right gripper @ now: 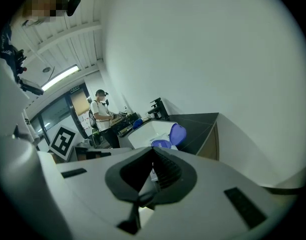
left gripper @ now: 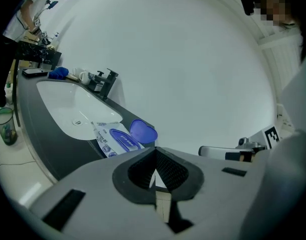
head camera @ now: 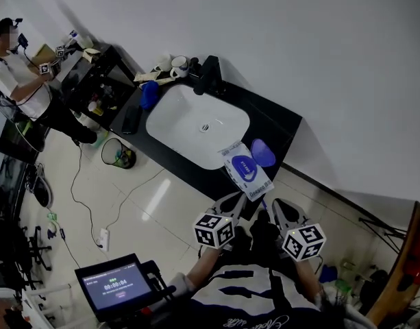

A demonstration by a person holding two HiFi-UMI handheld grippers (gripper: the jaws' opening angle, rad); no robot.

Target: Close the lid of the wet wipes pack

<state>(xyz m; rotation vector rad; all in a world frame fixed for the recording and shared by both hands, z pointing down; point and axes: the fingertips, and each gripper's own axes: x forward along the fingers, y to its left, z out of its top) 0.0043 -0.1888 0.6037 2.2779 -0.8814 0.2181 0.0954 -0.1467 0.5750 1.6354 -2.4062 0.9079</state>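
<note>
The wet wipes pack (head camera: 245, 170) lies on the black counter (head camera: 278, 125) at the front right of the basin, white with a blue label. Its blue lid (head camera: 263, 152) stands flipped open on the far side. Both grippers hang below the counter's front edge, close to the person's body. The left gripper (head camera: 231, 199) and right gripper (head camera: 281, 205) are shut and hold nothing, short of the pack. The left gripper view has its gripper (left gripper: 155, 151) just under the pack (left gripper: 115, 140) and lid (left gripper: 143, 132). The right gripper (right gripper: 153, 151) partly hides the pack (right gripper: 160, 144) and lid (right gripper: 177, 133).
A white basin (head camera: 196, 118) with a black faucet (head camera: 210, 76) fills the counter's middle. Cups (head camera: 174, 64) and a blue cloth (head camera: 149, 94) sit at its far left. A bin (head camera: 118, 153) stands on the floor; a person (head camera: 21, 74) works at the far left. A timer screen (head camera: 117, 283) is near me.
</note>
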